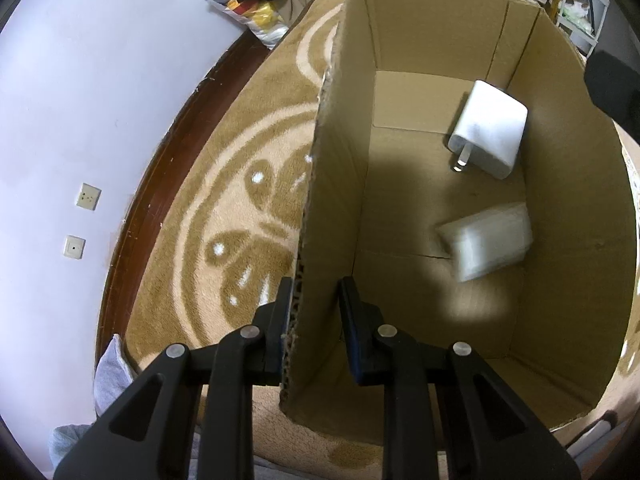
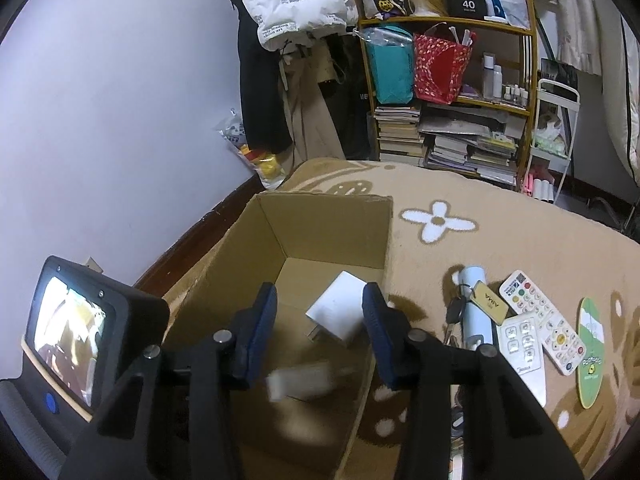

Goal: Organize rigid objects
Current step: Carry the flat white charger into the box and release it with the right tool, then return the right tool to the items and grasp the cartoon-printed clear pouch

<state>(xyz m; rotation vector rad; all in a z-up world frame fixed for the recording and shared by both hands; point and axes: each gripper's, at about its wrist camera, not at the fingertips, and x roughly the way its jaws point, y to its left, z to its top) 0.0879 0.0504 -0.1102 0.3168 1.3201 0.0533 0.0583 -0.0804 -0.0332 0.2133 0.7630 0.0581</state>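
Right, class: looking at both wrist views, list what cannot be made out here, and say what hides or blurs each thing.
- Blurred white object in the cardboard box: motion blur in both views; identity unclear.
- Keys beside the pale blue tube: partly behind the right gripper.
- White remote: button labels too small.
- Box's near wall: hidden behind the left gripper, whose jaws straddle the side wall.
- White charger: markings not visible.

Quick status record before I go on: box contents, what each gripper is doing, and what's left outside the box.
box contents: white charger plug; blurred white block
left gripper: straddling the cardboard box wall, not visibly clamped
right gripper: open above the box, empty
still on blanket: two remotes, keys with tag, light blue tube, green oval card
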